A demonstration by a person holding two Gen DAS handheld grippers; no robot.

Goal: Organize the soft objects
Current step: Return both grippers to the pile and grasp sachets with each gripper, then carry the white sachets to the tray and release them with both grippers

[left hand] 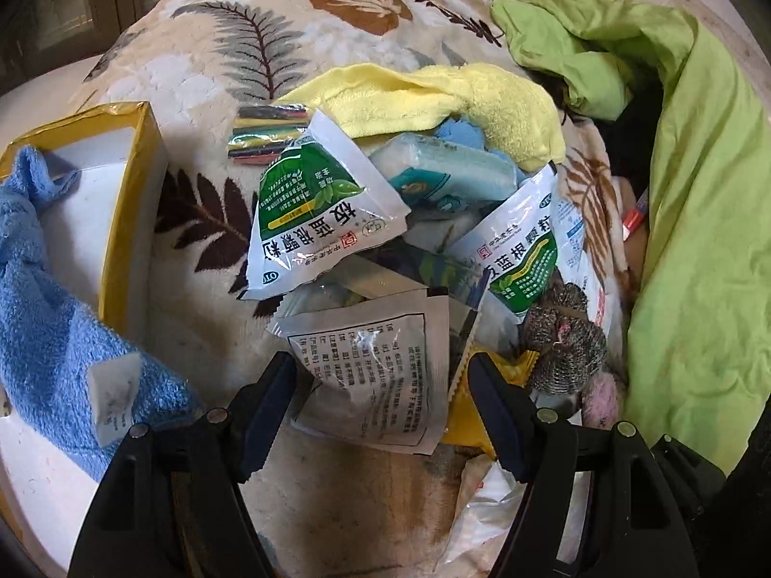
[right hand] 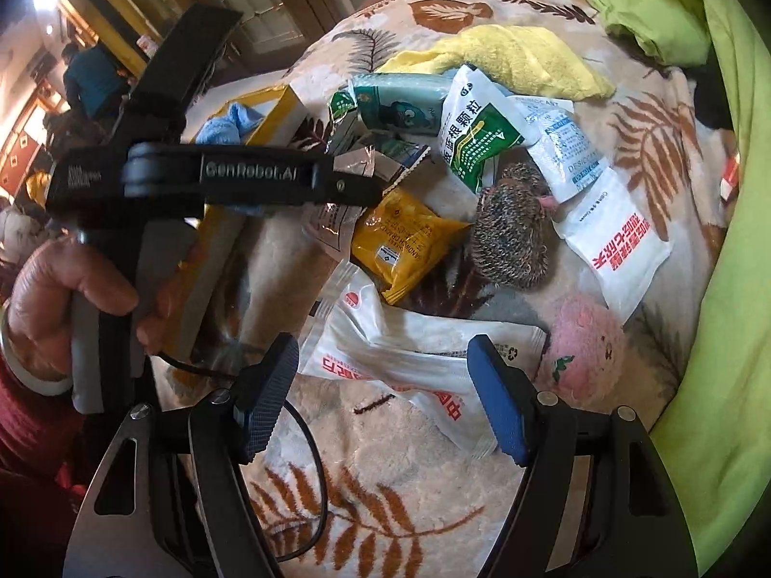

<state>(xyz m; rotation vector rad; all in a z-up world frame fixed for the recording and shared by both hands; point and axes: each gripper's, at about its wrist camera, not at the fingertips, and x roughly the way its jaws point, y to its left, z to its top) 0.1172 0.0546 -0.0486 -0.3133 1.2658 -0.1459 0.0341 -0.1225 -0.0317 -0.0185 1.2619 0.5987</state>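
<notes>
My biggest worry is the leaf-print blanket [left hand: 202, 67]: either gripper could snag its pile instead of a packet. Both stand open, empty. My left gripper [left hand: 380, 414] straddles the grey printed sachet [left hand: 366, 371]; my right gripper [right hand: 380, 395] hovers over the white pouch [right hand: 414, 351], slippery. I count one yellow-rimmed box [left hand: 120, 202], one blue towel [left hand: 43, 298], one yellow towel [left hand: 462, 96], two green-and-white sachets [left hand: 318, 212].

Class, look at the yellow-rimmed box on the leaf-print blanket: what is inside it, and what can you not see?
A blue towel drapes over the yellow-rimmed box and into it; beside it the white inner floor is bare. Whatever lies under the towel is covered.
</notes>
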